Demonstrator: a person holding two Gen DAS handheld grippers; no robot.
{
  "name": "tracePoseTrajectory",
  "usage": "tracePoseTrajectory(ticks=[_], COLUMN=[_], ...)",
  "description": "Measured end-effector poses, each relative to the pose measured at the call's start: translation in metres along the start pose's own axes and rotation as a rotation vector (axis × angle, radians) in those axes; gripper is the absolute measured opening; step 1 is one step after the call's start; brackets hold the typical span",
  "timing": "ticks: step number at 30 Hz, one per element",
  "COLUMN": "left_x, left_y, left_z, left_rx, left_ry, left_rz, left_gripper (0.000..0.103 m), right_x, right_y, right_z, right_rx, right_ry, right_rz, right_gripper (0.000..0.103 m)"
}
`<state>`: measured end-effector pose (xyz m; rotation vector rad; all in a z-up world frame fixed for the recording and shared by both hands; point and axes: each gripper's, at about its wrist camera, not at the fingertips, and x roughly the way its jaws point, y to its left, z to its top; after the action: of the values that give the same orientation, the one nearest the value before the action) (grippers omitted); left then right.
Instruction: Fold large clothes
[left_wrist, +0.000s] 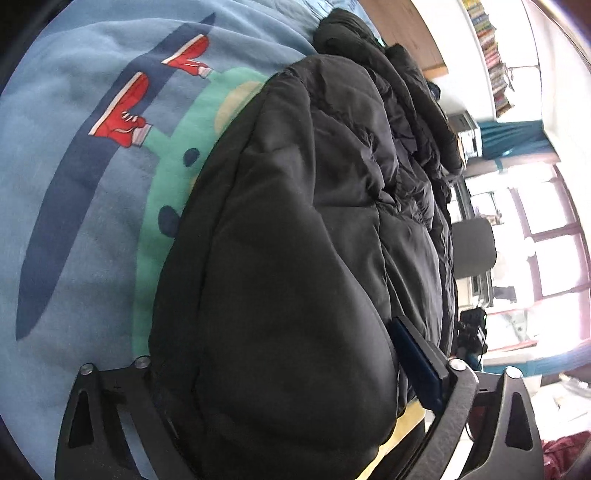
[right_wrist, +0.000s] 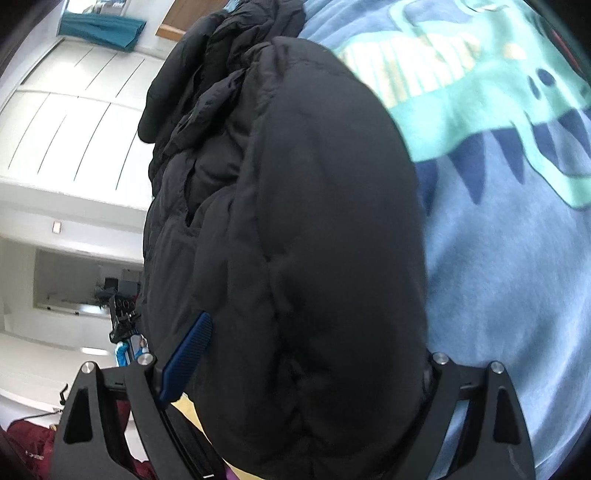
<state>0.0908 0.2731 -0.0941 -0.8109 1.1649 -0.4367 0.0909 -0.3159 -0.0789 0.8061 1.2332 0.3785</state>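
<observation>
A large black puffer jacket (left_wrist: 295, 240) lies on a light blue blanket (left_wrist: 74, 221) with a green dinosaur print. My left gripper (left_wrist: 273, 369) has a thick bulge of the jacket between its fingers; the blue pad (left_wrist: 417, 365) of one finger presses its side, the other finger is hidden under fabric. In the right wrist view the same jacket (right_wrist: 295, 221) fills the middle. My right gripper (right_wrist: 306, 369) also closes around a padded fold, with one blue pad (right_wrist: 188, 350) against it. Both grippers are wide but bear on the jacket.
The blue blanket (right_wrist: 498, 258) covers the surface beside the jacket. A dark red garment (right_wrist: 26, 443) lies at the lower left. White wardrobe doors (right_wrist: 55, 129) stand behind. A grey chair (left_wrist: 474, 247) and bright windows (left_wrist: 535, 240) are beyond the jacket.
</observation>
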Motion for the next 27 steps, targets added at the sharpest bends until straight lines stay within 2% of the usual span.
tracePoseTrajectory(ticks=[2,3,4,9,11,13,16,21,27], left_x=[-0.001,0.0,0.0,0.007,0.011,0.011,0.008,0.001,-0.022], left_y=[-0.001,-0.001,-0.003,-0.01,-0.016,-0.021,-0.033,-0.053,-0.084], left_z=[-0.005,-0.006,-0.007,-0.012,-0.011,-0.012,-0.013,-0.013,0.002], left_rx=[-0.013,-0.014,-0.015,-0.033,-0.034,-0.025,-0.008,0.03,0.074], left_ry=[-0.01,-0.01,-0.011,-0.035,-0.045,-0.054,-0.079,-0.12,-0.189], left_rz=[-0.002,-0.001,0.0,0.017,0.034,0.047,0.059,0.042,-0.033], left_gripper=[0.076,0.066,0.061,0.053,0.046,0.036,0.025,0.016,0.014], right_x=[-0.001,-0.002,-0.003,0.001,0.003,0.008,0.007,0.005,-0.024], right_y=[-0.002,-0.001,-0.001,0.007,0.011,0.019,0.031,0.045,0.067], right_z=[-0.003,-0.005,-0.007,-0.015,-0.015,-0.015,-0.017,-0.02,-0.013], right_rx=[0.015,0.017,0.016,0.017,0.017,0.011,-0.009,-0.01,-0.015], right_ry=[-0.021,-0.028,-0.03,-0.045,-0.055,-0.065,-0.095,-0.157,-0.288], right_rz=[0.002,-0.006,-0.014,-0.034,-0.049,-0.078,-0.125,-0.151,-0.082], right_gripper=[0.085,0.08,0.075,0.064,0.055,0.041,0.031,0.019,0.014])
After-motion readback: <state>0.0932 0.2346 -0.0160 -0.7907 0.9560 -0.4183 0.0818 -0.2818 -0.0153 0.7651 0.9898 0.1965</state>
